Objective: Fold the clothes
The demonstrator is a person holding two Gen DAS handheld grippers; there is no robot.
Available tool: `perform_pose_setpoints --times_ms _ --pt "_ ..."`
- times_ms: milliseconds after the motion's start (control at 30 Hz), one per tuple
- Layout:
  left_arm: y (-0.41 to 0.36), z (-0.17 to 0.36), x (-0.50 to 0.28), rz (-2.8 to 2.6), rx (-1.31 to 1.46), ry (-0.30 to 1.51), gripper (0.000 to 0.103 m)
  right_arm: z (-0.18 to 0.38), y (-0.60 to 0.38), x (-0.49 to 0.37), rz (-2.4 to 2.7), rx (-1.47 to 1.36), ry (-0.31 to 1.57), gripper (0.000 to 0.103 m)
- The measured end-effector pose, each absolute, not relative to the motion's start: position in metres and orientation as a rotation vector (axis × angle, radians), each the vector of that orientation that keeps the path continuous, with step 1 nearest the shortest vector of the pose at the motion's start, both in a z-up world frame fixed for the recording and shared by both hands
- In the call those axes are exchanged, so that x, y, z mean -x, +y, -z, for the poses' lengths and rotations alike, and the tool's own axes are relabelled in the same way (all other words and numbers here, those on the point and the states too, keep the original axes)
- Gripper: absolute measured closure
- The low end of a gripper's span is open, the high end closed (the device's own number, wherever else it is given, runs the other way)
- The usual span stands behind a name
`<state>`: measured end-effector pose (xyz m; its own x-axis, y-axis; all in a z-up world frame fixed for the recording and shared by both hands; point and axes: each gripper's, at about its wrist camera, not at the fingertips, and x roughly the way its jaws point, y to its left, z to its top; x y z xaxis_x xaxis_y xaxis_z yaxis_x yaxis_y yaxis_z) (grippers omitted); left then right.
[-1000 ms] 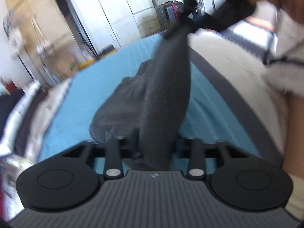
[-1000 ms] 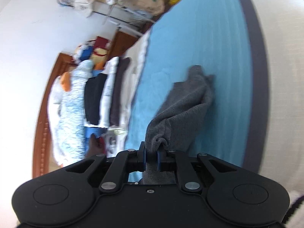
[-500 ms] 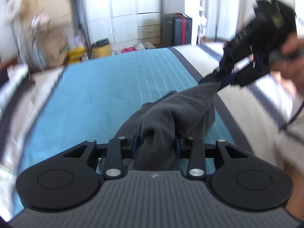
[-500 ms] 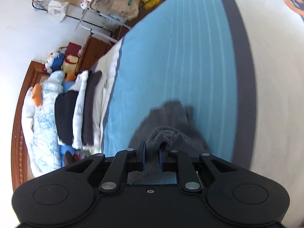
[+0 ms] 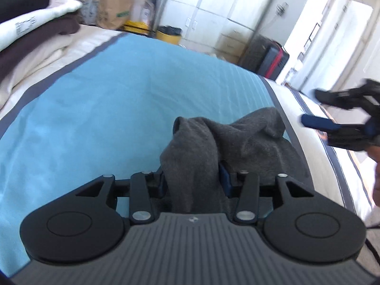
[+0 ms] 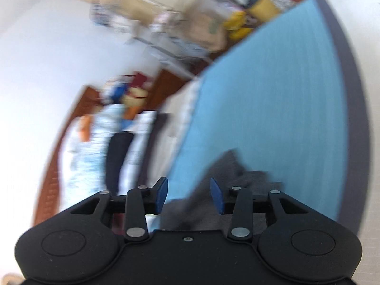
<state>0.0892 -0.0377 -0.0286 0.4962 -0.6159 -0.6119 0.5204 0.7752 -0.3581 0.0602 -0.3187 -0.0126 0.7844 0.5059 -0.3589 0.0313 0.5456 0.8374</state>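
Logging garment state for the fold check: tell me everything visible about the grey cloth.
The grey cloth is dark grey, soft and fuzzy like knit or fleece, bunched in humps, not flat. It lies on the blue sheet near its dark border. One fold runs up between the fingers of the left gripper, which is shut on it. The right gripper is open beside it, not touching.

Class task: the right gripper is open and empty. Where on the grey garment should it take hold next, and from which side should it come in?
Probably the raised free corner of the grey garment, on the side away from the left gripper, which is shut on the other bunched end. That fold stands proud of the blue sheet, so the open right gripper can come in from the right and close across it.
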Motion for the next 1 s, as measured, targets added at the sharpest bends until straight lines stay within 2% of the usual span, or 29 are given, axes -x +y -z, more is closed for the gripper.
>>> perform_pose_setpoints --times_ms 67,233,300,400,467,600,700,833,900,1000 --pt "-0.034 0.030 -0.090 0.673 0.154 0.774 0.060 0.005 -0.312 -0.059 -0.292 -0.880 0.601 0.057" --pt "-0.022 0.025 -0.090 0.629 0.204 0.685 0.059 -0.006 -0.265 -0.075 -0.133 -0.342 0.648 0.057" --pt "-0.015 0.020 -0.090 0.602 0.234 0.613 0.059 -0.001 -0.251 -0.089 -0.112 -0.212 0.697 0.057" --pt "-0.024 0.018 -0.089 0.567 0.146 0.555 0.066 0.012 -0.256 -0.107 -0.094 -0.223 0.751 0.058" --pt "-0.032 0.022 -0.091 0.564 0.093 0.580 0.072 0.021 -0.263 -0.114 -0.045 -0.222 0.798 0.062" --pt "-0.045 0.046 -0.108 0.470 0.026 0.713 0.072 0.039 -0.276 -0.122 0.001 -0.268 0.869 0.062" --pt "-0.046 0.057 -0.111 0.368 -0.080 0.744 0.073 0.042 -0.287 -0.120 -0.004 -0.328 0.894 0.062" --pt "-0.023 0.066 -0.112 0.360 0.012 0.819 0.073 0.047 -0.287 -0.117 -0.002 -0.365 0.907 0.061" --pt "-0.013 0.062 -0.114 0.363 0.057 0.835 0.072 0.044 -0.288 -0.117 0.021 -0.376 0.907 0.054" --pt "-0.003 0.048 -0.109 0.370 0.093 0.808 0.072 0.038 -0.297 -0.114 0.071 -0.424 0.895 0.052"
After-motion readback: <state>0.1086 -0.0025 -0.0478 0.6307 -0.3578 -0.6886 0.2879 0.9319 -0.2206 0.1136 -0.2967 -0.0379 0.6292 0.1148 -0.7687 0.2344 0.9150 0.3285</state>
